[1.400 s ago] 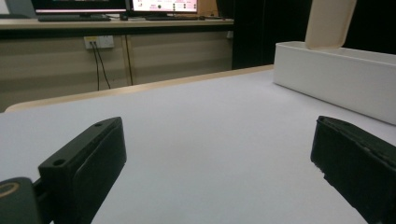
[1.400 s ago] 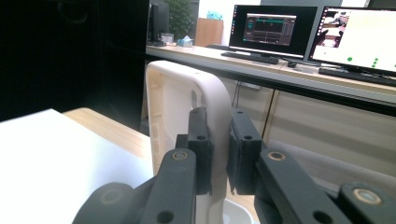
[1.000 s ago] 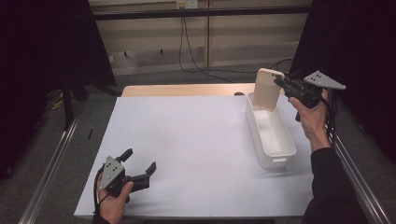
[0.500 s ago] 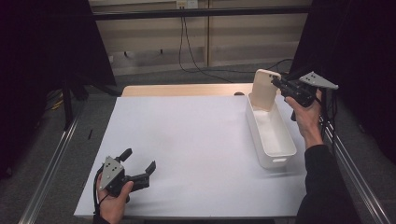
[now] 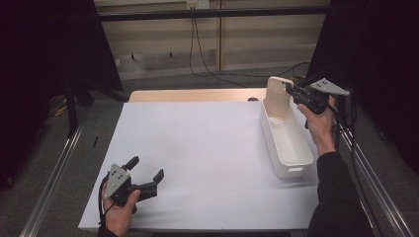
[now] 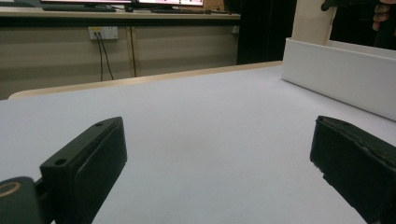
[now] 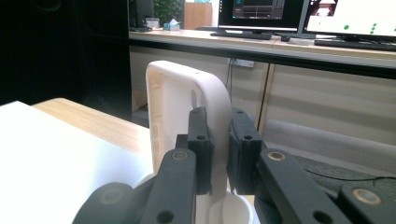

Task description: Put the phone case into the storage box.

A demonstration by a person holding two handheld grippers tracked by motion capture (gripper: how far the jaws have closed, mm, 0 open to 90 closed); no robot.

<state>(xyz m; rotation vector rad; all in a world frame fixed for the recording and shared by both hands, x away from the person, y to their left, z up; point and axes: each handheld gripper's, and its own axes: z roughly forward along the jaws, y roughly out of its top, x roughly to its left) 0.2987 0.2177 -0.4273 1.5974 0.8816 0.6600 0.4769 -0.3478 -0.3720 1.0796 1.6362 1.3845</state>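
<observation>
**Right gripper pinches the upright lid at the far end of the white bin**

Here, the high view shows a table covered by a white sheet (image 5: 207,153), with a strip of bare wooden tabletop (image 5: 197,95) showing at its far edge. A long white bin (image 5: 286,140) lies on the right side of the sheet, its length running away from the person. At the bin's far end a cream-white lid (image 5: 277,96) stands upright, its lower edge down inside the bin.

The right gripper (image 5: 292,92) is held above the far end of the bin by the person's right hand (image 5: 318,121), and it has the lid by its upper right edge. In the right gripper view the two black jaws are drawn close together with the rim of the lid (image 7: 187,100) clamped between them; the lid's hollow inner face turns toward the left of that view. Monitors (image 7: 308,16) sit on a desk in the background.

The left gripper (image 5: 146,175) rests low at the near left corner of the sheet, in the person's left hand (image 5: 118,212), well apart from the bin. Its jaws are spread wide with nothing between them. The left gripper view looks across the bare sheet, with the bin's side wall (image 6: 341,77) at the upper right and the lid (image 6: 312,21) rising behind it.
</observation>
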